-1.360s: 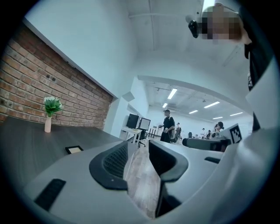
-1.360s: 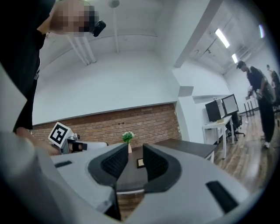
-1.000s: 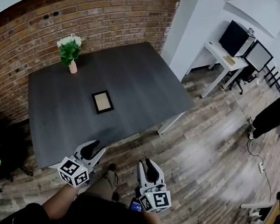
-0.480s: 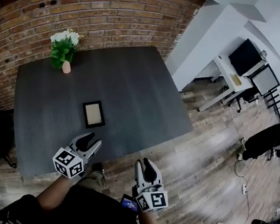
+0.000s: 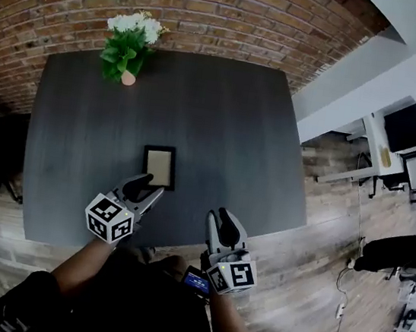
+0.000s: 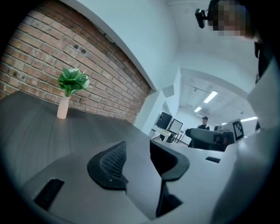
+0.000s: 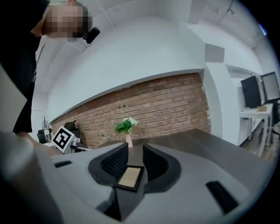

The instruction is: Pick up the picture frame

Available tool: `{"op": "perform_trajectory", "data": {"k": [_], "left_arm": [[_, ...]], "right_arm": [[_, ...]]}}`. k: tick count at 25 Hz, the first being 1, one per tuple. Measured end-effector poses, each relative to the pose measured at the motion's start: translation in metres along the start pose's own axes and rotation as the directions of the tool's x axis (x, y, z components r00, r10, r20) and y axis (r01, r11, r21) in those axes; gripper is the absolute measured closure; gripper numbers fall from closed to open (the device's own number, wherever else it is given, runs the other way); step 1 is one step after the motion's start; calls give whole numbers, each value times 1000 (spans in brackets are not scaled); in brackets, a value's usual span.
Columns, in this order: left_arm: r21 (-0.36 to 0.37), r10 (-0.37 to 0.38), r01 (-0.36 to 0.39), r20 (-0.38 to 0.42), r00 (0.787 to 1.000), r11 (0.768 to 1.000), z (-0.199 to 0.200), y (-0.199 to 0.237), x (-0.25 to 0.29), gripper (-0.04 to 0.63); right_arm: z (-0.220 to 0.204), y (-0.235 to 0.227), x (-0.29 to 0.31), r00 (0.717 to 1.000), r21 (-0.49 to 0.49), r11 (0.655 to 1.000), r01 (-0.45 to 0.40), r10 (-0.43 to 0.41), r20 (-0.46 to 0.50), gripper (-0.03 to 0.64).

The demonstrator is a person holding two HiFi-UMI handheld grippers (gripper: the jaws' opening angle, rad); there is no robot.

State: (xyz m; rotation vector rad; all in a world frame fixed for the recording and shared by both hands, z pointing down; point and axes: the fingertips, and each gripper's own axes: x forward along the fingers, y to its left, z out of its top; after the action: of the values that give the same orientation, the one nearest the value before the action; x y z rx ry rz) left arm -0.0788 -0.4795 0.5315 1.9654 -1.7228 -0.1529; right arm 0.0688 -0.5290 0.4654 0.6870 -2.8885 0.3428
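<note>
Dark table [image 5: 227, 141], picture frame [image 5: 159, 166] beyond fingers [image 5: 136, 187]

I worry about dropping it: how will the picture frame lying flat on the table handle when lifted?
The picture frame looks thin and rigid, so probably light and stiff. Lying flat on the table, its low edges may resist gripping. Any glass front would be fragile; I cannot tell.

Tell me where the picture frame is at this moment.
In the head view, the picture frame lies flat on the dark table, about mid-width and nearer the person's edge. The flower vase stands behind it to the left, by the brick wall.
</note>
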Motion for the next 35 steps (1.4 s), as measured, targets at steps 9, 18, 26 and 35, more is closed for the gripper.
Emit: {"op": "perform_trajectory", "data": {"k": [9,18,26,35], "left_arm": [[-102,145,-155,-104,984,983,-28,70,10,427],[-140,288,-310,-157,945,941,-50,141,26,413],[-130,288,-343,-320,902,930,-90,156,40,413],[-72,316,-378,-417,852,923,-116,164,49,414]], "right_arm": [[-56,10,104,956,36,978,-205,207,-209,509],[-122,-2,181,881,107,960,-258,279,-382,505],[-187,-9,207,801,131,973,-190,231,-552,495],[-211,-16,212,753,108,982,-157,189,-630,495]]}}
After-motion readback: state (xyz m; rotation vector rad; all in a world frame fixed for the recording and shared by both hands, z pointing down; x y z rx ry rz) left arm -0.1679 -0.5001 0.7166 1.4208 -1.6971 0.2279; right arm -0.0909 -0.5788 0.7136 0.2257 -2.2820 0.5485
